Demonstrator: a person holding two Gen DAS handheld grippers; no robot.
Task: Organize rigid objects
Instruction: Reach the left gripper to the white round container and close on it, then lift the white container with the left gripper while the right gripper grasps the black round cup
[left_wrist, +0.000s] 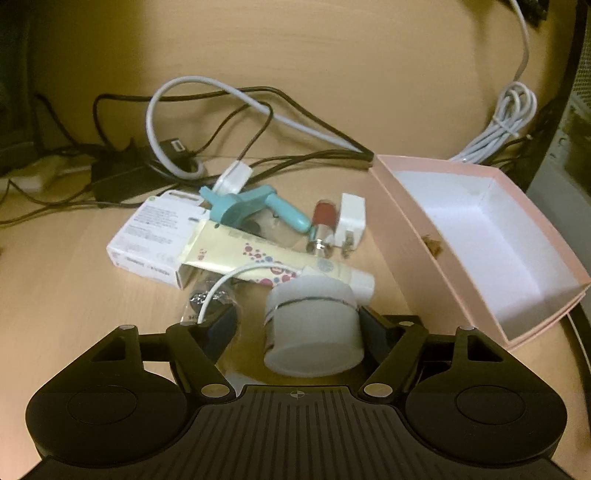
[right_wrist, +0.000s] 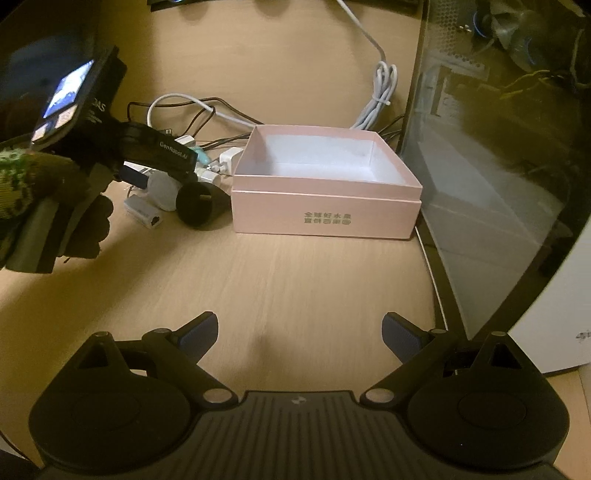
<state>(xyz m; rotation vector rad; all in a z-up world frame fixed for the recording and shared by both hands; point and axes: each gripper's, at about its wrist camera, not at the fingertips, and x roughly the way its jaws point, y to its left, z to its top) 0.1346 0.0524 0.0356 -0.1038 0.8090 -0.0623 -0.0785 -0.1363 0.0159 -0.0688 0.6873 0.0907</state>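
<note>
My left gripper (left_wrist: 295, 325) is open around a white round jar (left_wrist: 312, 326) that touches its right finger, with a gap to the left finger. Beyond the jar lie a cream tube (left_wrist: 266, 258), a white carton (left_wrist: 155, 236), a teal tool (left_wrist: 255, 208), a red-capped bottle (left_wrist: 325, 221) and a white charger plug (left_wrist: 351, 219). An open pink box (left_wrist: 491, 236) stands empty to the right; it also shows in the right wrist view (right_wrist: 325, 210). My right gripper (right_wrist: 299, 338) is open and empty over bare table in front of the box. The left gripper (right_wrist: 162, 166) shows there beside the jar (right_wrist: 162, 190).
Black and white cables (left_wrist: 221, 122) tangle at the back of the wooden table (right_wrist: 258, 288). A coiled white cable (left_wrist: 506, 122) lies behind the box. A black round object (right_wrist: 197, 206) and a small white adapter (right_wrist: 142, 212) lie left of the box. A glass-sided case (right_wrist: 498, 166) stands right.
</note>
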